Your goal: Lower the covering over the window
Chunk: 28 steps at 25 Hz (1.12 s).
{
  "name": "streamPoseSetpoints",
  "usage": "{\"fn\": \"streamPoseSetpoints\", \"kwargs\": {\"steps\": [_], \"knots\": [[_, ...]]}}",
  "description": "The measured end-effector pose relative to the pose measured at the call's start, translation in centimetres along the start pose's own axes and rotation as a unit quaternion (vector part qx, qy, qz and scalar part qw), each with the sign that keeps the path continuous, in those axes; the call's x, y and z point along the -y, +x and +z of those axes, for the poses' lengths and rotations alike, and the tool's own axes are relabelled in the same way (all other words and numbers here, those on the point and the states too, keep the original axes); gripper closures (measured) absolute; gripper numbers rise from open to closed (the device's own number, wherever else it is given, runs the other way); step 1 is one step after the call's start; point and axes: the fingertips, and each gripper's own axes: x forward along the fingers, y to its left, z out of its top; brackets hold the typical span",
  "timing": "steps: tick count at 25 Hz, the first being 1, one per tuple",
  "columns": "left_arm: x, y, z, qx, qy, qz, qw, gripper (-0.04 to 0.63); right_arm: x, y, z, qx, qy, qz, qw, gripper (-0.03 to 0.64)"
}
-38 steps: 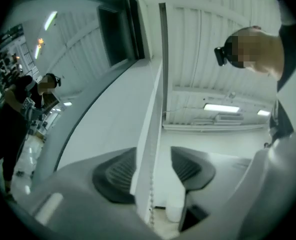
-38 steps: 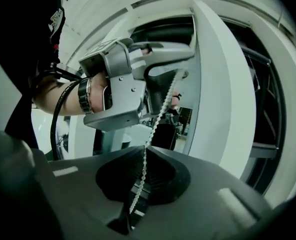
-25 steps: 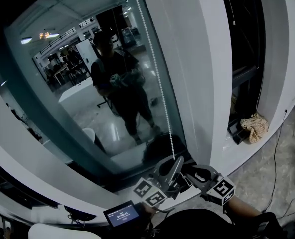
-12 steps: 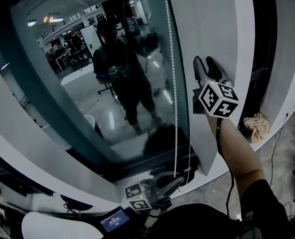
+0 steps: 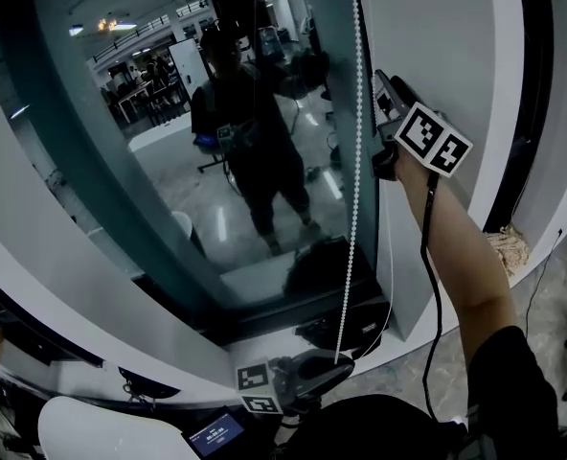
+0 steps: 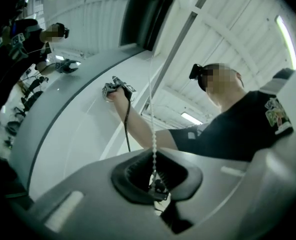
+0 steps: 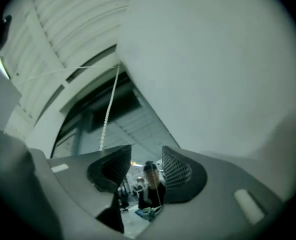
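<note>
A white bead chain (image 5: 353, 151) hangs down the right side of the window glass (image 5: 169, 190). My left gripper (image 5: 328, 365) is low, by the sill, shut on the chain's lower end (image 6: 154, 180); the chain runs straight up from its jaws. My right gripper (image 5: 391, 88) is raised high on an outstretched arm, just right of the chain. Its jaws have just been opening and stand wide with nothing between them (image 7: 143, 167); the bead chain (image 7: 108, 113) passes left of the left jaw. The covering itself is out of the head view.
A white pillar (image 5: 437, 36) stands right of the glass, behind the raised gripper. A crumpled cloth (image 5: 510, 248) lies on the ledge at right. A dark bag (image 5: 324, 264) sits on the sill. A small lit screen (image 5: 215, 436) shows at the bottom.
My right gripper has left the spot beside the left one, risen high along the chain and opened. My left gripper has sunk a little, still shut on the chain.
</note>
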Motion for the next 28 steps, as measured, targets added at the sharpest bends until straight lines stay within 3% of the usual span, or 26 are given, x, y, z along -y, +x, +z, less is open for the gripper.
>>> {"fn": "streamPoseSetpoints", "kwargs": {"steps": [3, 6, 9, 12, 13, 14, 16, 18, 21, 23, 24, 26, 28], "knots": [[-0.5, -0.4, 0.0, 0.004, -0.005, 0.008, 0.9999, 0.593, -3.9, -1.9, 2.2, 0.048, 0.033, 0.09, 0.994, 0.469], [-0.9, -0.3, 0.2, 0.002, -0.008, 0.008, 0.9999, 0.593, -6.4, -2.9, 3.4, 0.065, 0.105, 0.185, 0.975, 0.472], [-0.9, -0.1, 0.2, 0.003, -0.012, 0.007, 0.9999, 0.592, -6.8, -3.5, 3.4, 0.058, 0.174, 0.215, 0.959, 0.472], [-1.1, -0.1, 0.2, 0.008, -0.024, 0.001, 0.9997, 0.593, -6.2, -4.1, 3.7, 0.064, 0.289, 0.234, 0.926, 0.463], [-1.1, 0.0, 0.2, 0.008, -0.027, -0.002, 0.9996, 0.592, -6.3, -3.9, 3.7, 0.064, 0.311, 0.242, 0.917, 0.472], [-1.2, 0.0, 0.2, 0.007, -0.028, -0.004, 0.9996, 0.592, -6.4, -3.5, 3.4, 0.057, 0.314, 0.246, 0.915, 0.477], [-1.1, 0.2, 0.1, 0.004, -0.026, -0.008, 0.9996, 0.592, -6.9, -2.5, 2.4, 0.034, 0.291, 0.241, 0.925, 0.48], [-1.0, 0.4, -0.1, 0.005, -0.027, -0.012, 0.9996, 0.592, -7.6, -2.0, 1.8, 0.013, 0.265, 0.243, 0.933, 0.526], [-0.8, 0.3, -0.3, 0.004, -0.028, -0.013, 0.9995, 0.592, -8.9, -2.1, 1.7, -0.009, 0.197, 0.262, 0.945, 0.505], [-0.9, 0.2, -0.2, 0.003, -0.025, -0.01, 0.9996, 0.592, -9.4, -2.0, 1.6, -0.021, 0.156, 0.266, 0.951, 0.596], [-1.1, 0.1, 0.0, 0.005, -0.023, -0.004, 0.9997, 0.592, -9.5, -2.0, 1.5, -0.022, 0.144, 0.265, 0.953, 0.598], [-2.3, -0.4, 0.6, 0.022, -0.015, 0.028, 0.9993, 0.592, -9.6, -2.3, 1.6, -0.015, 0.13, 0.262, 0.956, 0.601], [-5.1, -2.1, 1.8, 0.055, 0.014, 0.117, 0.9915, 0.592, -9.6, -3.2, 1.9, 0.003, 0.065, 0.242, 0.968, 0.603]]}}
